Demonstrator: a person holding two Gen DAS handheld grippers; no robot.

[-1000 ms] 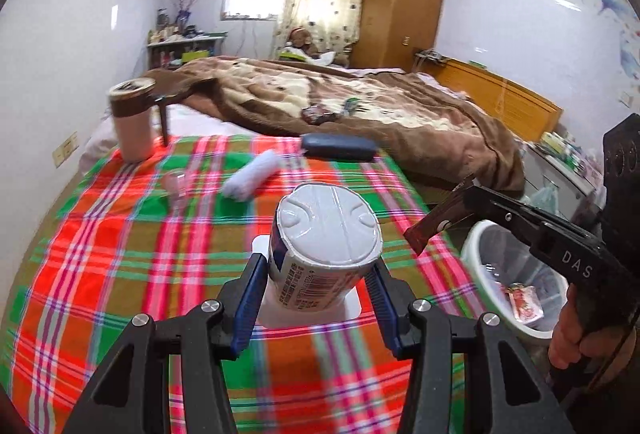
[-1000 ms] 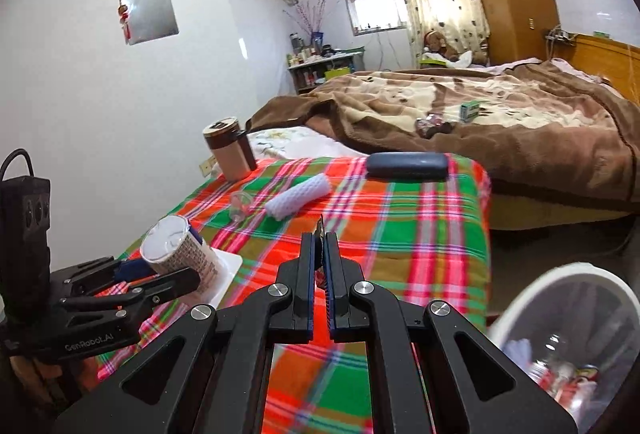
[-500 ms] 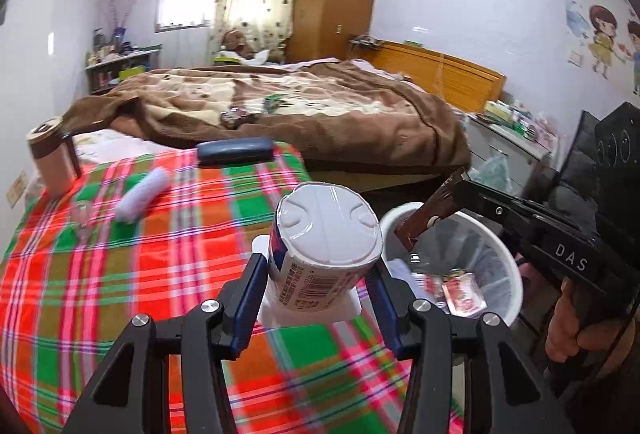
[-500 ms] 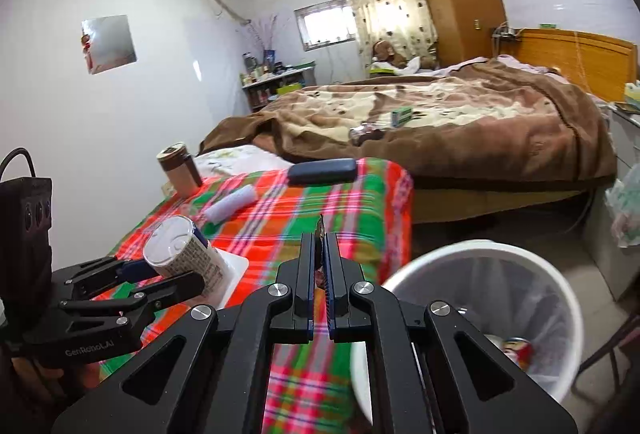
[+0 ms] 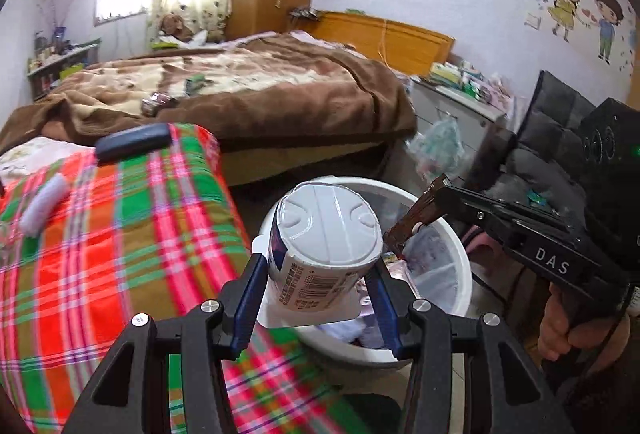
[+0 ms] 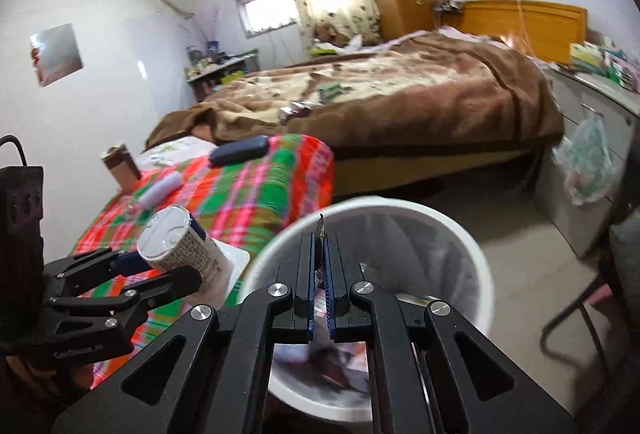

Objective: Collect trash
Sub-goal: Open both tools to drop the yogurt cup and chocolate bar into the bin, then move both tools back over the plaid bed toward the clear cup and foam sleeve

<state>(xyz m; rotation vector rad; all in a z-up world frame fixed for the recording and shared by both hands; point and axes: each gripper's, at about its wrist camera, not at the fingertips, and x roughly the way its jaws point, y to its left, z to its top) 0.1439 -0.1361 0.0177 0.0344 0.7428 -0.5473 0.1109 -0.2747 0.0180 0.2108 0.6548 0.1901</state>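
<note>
My left gripper (image 5: 316, 298) is shut on a white plastic cup (image 5: 326, 238) with a barcode label, held upside down. The cup hangs over the near rim of a white trash bin (image 5: 460, 298) that stands on the floor beside the plaid-covered table. My right gripper (image 6: 320, 266) is shut on a thin brown wrapper (image 5: 416, 220), whose edge pokes out above the fingertips. It hovers over the bin (image 6: 476, 254), which holds several wrappers. In the right wrist view the left gripper (image 6: 160, 266) with the cup (image 6: 180, 246) sits at the lower left.
The plaid tablecloth (image 5: 100, 242) carries a white roll (image 5: 44, 204), a dark case (image 5: 134, 142) and a brown tumbler (image 6: 120, 168). Behind stands a bed with a brown blanket (image 5: 248, 90). A dark chair (image 5: 540, 138) and a grey cabinet (image 6: 592, 162) flank the bin.
Both grippers swung right, off the table and over the bin. The cup and the wrapper stayed gripped. The bin has come to the middle of both views.
</note>
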